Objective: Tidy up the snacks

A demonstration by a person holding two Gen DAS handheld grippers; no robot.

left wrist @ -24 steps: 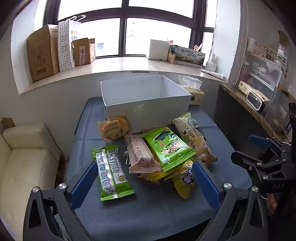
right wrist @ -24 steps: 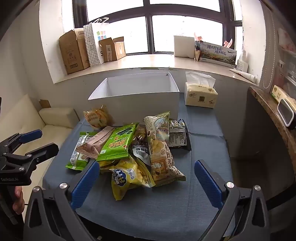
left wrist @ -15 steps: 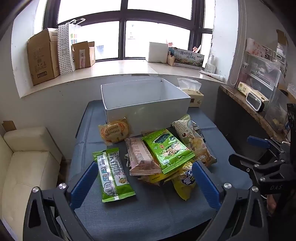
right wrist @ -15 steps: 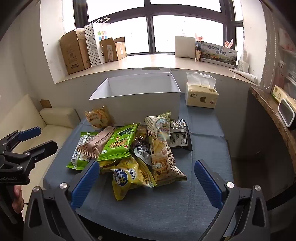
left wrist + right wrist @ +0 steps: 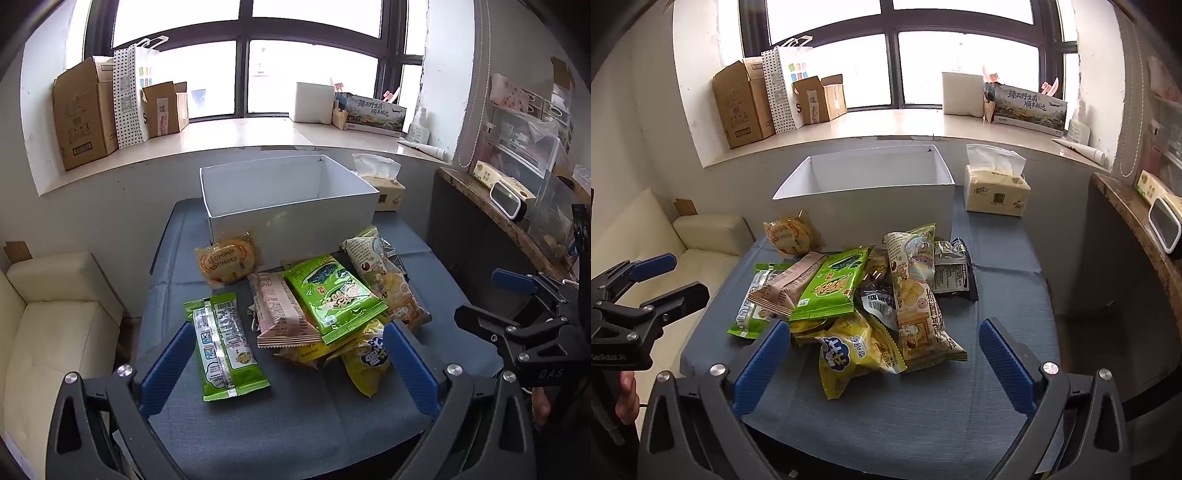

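Both tools are spread wide and hold nothing: left tool (image 5: 288, 354), right tool (image 5: 882, 354). The snacks (image 5: 857, 295) lie heaped on the tabletop (image 5: 997, 387) just ahead of both tools, with the empty box (image 5: 291, 210) beyond them. Risks: overlapping bags mean a pinch could drag neighbours along or slip off slick film; the yellow bag (image 5: 849, 354), nearest the right tool, is puffy and may squirt out.

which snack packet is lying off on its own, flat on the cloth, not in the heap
The long green packet with the clear middle strip, nearest the left gripper; the others overlap.
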